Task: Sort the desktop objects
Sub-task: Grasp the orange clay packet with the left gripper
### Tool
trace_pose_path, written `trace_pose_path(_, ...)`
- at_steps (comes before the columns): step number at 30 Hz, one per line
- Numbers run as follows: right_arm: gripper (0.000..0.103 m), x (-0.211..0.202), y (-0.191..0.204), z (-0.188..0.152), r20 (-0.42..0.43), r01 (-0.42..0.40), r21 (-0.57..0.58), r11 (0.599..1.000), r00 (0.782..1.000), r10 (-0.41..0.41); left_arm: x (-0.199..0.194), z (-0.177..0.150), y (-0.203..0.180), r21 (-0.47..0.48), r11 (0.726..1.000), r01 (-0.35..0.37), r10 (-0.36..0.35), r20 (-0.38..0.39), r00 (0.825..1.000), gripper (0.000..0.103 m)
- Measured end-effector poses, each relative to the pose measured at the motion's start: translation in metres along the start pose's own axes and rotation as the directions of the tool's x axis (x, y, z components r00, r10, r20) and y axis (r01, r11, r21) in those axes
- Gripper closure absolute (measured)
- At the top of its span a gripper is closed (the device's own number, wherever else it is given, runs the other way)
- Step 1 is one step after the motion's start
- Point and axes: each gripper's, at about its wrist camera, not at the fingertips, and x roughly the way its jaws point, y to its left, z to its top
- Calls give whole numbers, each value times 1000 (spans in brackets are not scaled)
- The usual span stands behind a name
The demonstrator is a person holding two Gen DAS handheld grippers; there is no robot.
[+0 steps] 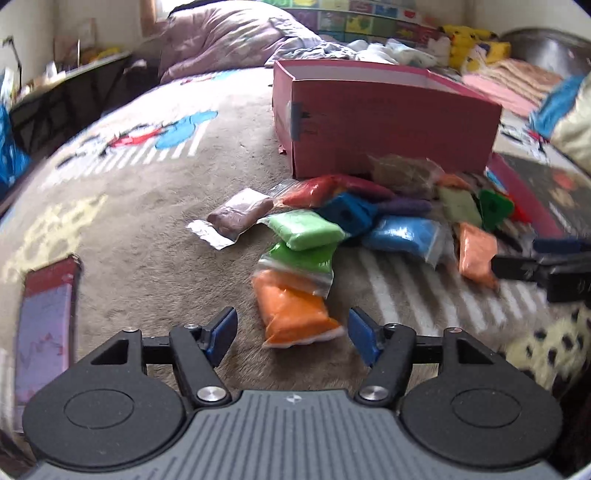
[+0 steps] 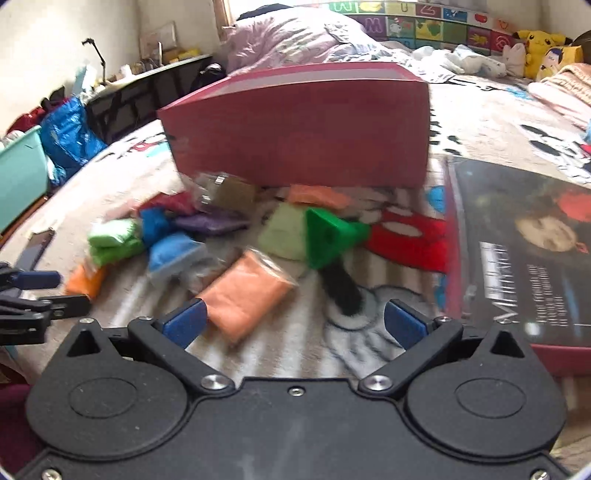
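Now both are open and empty: left hand-held gripper straddles the orange packet (lower, then close); right hand-held gripper hovers near the peach packet.

A beige cartoon-print blanket covers a bed. Far across it lies a rumpled lilac duvet. Yellow Pikachu plush toys sit at the far right, before a wall of colourful alphabet foam tiles. On the left stand a dark shelf unit, a blue plastic bag and a teal bin.
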Motion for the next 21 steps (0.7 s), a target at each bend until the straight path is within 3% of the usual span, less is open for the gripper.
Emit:
trace_pose_path(3,1,20,9,5,1,-20,25,999,1000,20,12,4,-2,-4,1000,-2,2,-20,1000,38)
trace_pose_path(5,1,31,20,4,-20,34,-65,997,999,-36,11,3,-4,19,1000,-19,19,-19,1000,38)
trace_pose_path(8,1,21,24,-3,-37,78,-149,986,996,-85,10,1,0,36,999,-34,35,-20,999,38)
trace_pose_path(12,1,1,2,-8,-41,137,-120,983,989,-143,6,-2,12,-2,1000,-21,21,-10,1000,38)
trace_pose_path(16,1,-7,-2,-3,14,49,-103,993,999,-48,3,-3,8,-3,1000,-17,17,1,1000,38)
trace_pose_path(21,4,0,16,-1,67,-29,-249,968,997,47,3,-6,9,-10,1000,-15,15,0,1000,38)
